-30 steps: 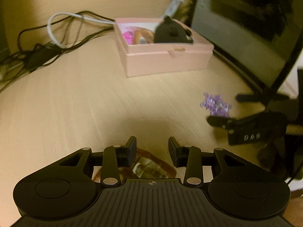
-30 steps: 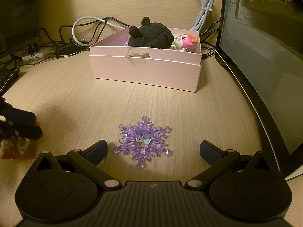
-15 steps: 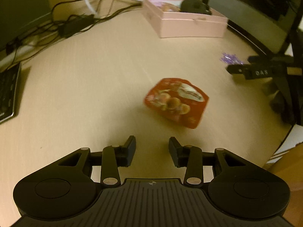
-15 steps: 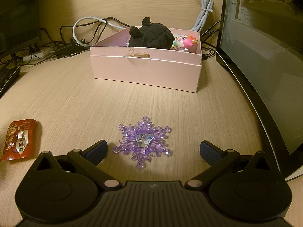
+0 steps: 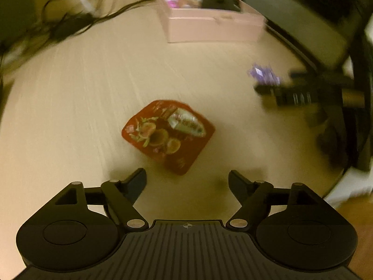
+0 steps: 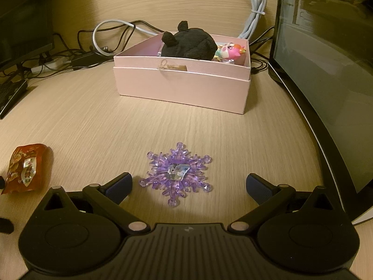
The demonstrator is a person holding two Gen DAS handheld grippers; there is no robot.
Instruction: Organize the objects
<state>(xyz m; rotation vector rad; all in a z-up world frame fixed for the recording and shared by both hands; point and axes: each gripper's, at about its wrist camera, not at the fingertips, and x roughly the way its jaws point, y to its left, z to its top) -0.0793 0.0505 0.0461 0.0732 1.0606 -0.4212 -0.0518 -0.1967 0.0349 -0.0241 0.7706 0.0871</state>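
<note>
A red snack packet point(image 5: 167, 135) lies flat on the wooden desk just ahead of my left gripper point(image 5: 187, 180), which is open and empty. The packet also shows at the left edge of the right wrist view point(image 6: 26, 166). A purple plastic snowflake point(image 6: 176, 175) lies on the desk between the fingers of my right gripper point(image 6: 188, 184), which is wide open and empty. The snowflake point(image 5: 263, 74) shows blurred in the left wrist view, in front of the right gripper point(image 5: 291, 93). A pink box point(image 6: 184, 86) at the back holds a black plush point(image 6: 188, 43) and a pink toy point(image 6: 230, 50).
A large monitor point(image 6: 326, 70) stands along the right side. Cables point(image 6: 81, 53) and a power brick lie at the back left. A keyboard corner point(image 6: 11, 95) sits at the far left. Bare desk lies between the box and the grippers.
My left gripper pulled back from the snack packet, opened wider and now comes close to it again. The packet lies where it was. My right gripper has not moved.
</note>
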